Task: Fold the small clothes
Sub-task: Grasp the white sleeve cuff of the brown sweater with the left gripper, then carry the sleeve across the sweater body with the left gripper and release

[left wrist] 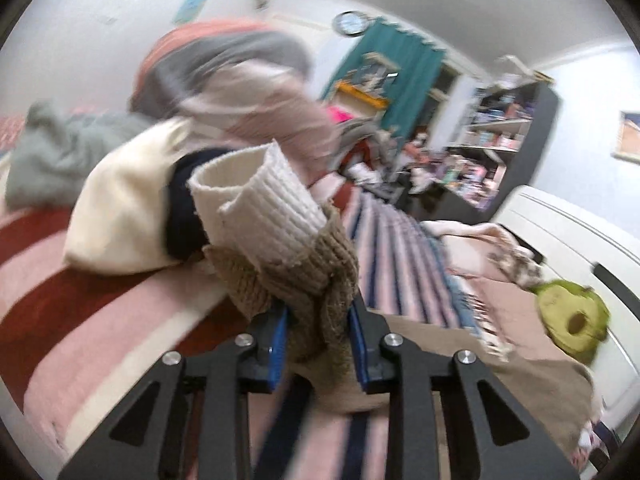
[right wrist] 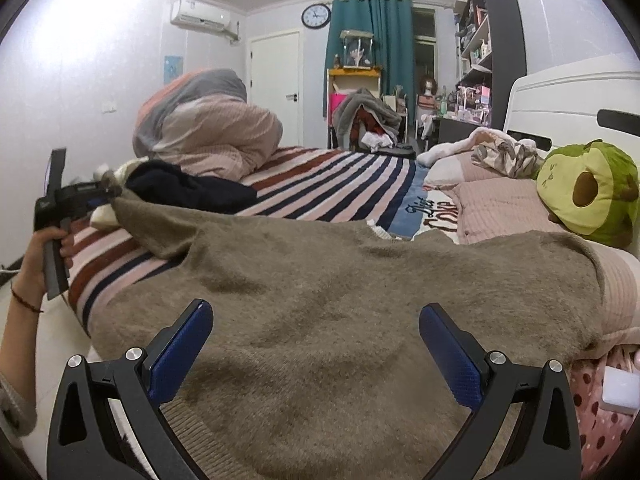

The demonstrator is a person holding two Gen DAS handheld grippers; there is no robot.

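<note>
Fold barely begun: brown sweater (right wrist: 340, 300) lies spread flat on the striped bed (right wrist: 340, 176), left gripper (left wrist: 318, 332) pinching its cuff end (sleeve lifted, w/ white ribbed trim), right gripper (right wrist: 316, 344) spread wide over the body, gripping nothing.

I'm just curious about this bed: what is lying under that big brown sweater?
Under the brown sweater lies the striped blanket, showing past its far edge, and a pink pillow by the avocado plush. Whatever is beneath the sweater's middle is covered.
</note>
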